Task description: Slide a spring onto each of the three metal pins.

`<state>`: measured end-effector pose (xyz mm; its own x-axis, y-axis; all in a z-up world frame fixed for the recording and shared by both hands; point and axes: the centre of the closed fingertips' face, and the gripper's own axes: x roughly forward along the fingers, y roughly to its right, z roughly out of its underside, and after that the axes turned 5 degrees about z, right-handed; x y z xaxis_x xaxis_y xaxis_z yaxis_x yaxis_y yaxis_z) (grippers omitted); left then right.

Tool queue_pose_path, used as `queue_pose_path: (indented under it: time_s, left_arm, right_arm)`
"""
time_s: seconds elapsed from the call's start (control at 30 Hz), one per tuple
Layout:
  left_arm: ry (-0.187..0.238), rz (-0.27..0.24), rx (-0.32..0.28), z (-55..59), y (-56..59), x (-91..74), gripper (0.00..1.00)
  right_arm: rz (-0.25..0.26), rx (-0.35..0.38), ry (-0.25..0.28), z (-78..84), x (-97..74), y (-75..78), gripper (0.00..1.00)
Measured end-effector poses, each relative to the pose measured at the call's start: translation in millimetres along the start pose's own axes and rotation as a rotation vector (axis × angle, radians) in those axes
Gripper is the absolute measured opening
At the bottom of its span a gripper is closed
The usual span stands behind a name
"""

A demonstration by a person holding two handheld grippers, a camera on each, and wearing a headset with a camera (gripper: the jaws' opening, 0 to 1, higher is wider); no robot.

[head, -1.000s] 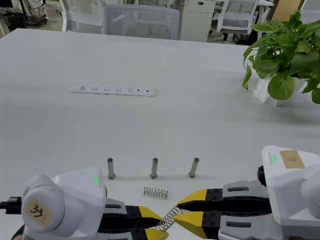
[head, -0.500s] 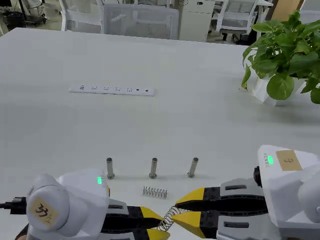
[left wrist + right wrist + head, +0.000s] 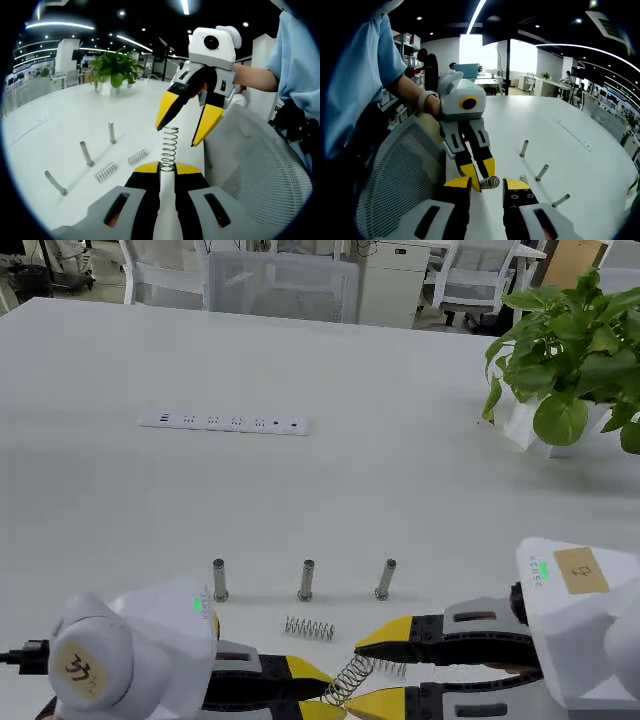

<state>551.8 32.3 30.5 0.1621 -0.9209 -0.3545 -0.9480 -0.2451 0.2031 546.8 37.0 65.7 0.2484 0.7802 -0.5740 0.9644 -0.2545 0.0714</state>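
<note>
Three upright metal pins stand bare in a row on the white table. My left gripper is shut on one end of a spring, which sticks out toward the right gripper. The right gripper is open, its yellow jaws apart on either side of the spring's free end. In the left gripper view the held spring rises between the right gripper's spread jaws. A loose spring lies in front of the middle pin, and another lies near it.
A white power strip lies farther back on the table. A potted plant stands at the right edge. Mesh chairs line the far side. A mesh chair back sits close beside the grippers, at the person's side.
The right gripper's jaws, which were closed together at the spring's end, have spread apart. The left gripper still holds the spring. Pins and the loose spring stay put.
</note>
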Motion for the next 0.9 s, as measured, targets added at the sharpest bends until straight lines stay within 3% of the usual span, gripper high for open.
queue_pose_path:
  time_s: [0.33, 0.6, 0.9]
  left_arm:
    - [-0.010, 0.036, 0.026, -3.3, 3.9, 2.7, 0.06]
    - [-0.017, 0.065, 0.045, -5.0, 7.8, 5.5, 0.06]
    - [-0.007, 0.067, 0.053, -8.0, 6.9, 6.9, 0.06]
  right_arm:
    - [-0.109, -0.138, -0.113, 3.6, -9.1, 5.8, 0.20]
    - [-0.255, -0.216, -0.205, 7.8, -7.1, -5.9, 0.14]
    - [-0.330, -0.288, -0.266, 8.9, -1.2, -7.2, 0.11]
